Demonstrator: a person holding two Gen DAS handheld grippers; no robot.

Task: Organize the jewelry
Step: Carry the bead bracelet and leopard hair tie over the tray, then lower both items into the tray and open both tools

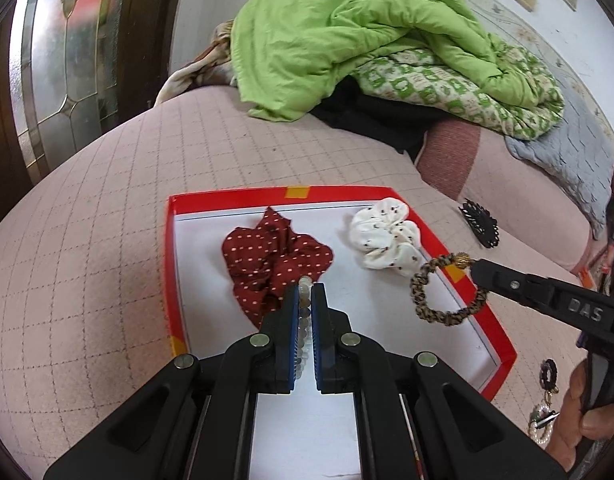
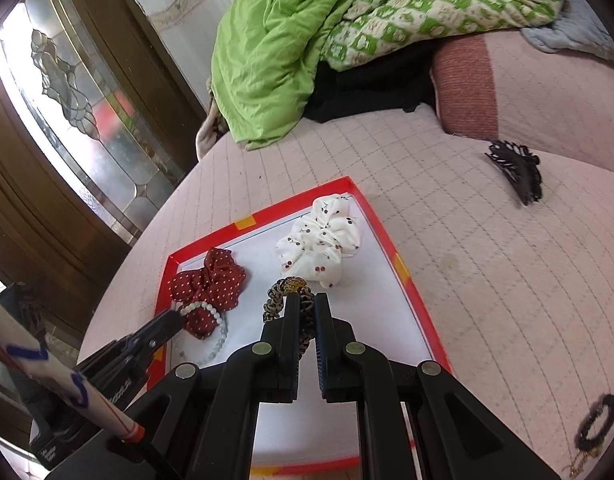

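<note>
A red-rimmed white tray (image 1: 503, 344) (image 2: 411, 276) lies on the pink bed cover. In it are a dark red dotted scrunchie (image 1: 275, 260) (image 2: 211, 280) and a white printed scrunchie (image 1: 383, 236) (image 2: 323, 236). My left gripper (image 1: 306, 292) (image 2: 175, 318) is shut on a pale bead bracelet (image 1: 304, 320) (image 2: 219, 336), held over the tray's near left by the red scrunchie. My right gripper (image 2: 306, 300) (image 1: 477, 268) is shut on a leopard-print hair tie with a gold bead (image 1: 435, 308) (image 2: 295, 286), held above the tray's right side.
A black lace hair clip (image 1: 481, 222) (image 2: 515, 170) lies on the cover right of the tray. A black bead piece (image 1: 549, 374) (image 2: 599, 422) and a pearl piece (image 1: 541, 426) lie near right. A green quilt (image 1: 347, 36) (image 2: 275, 40) is piled behind.
</note>
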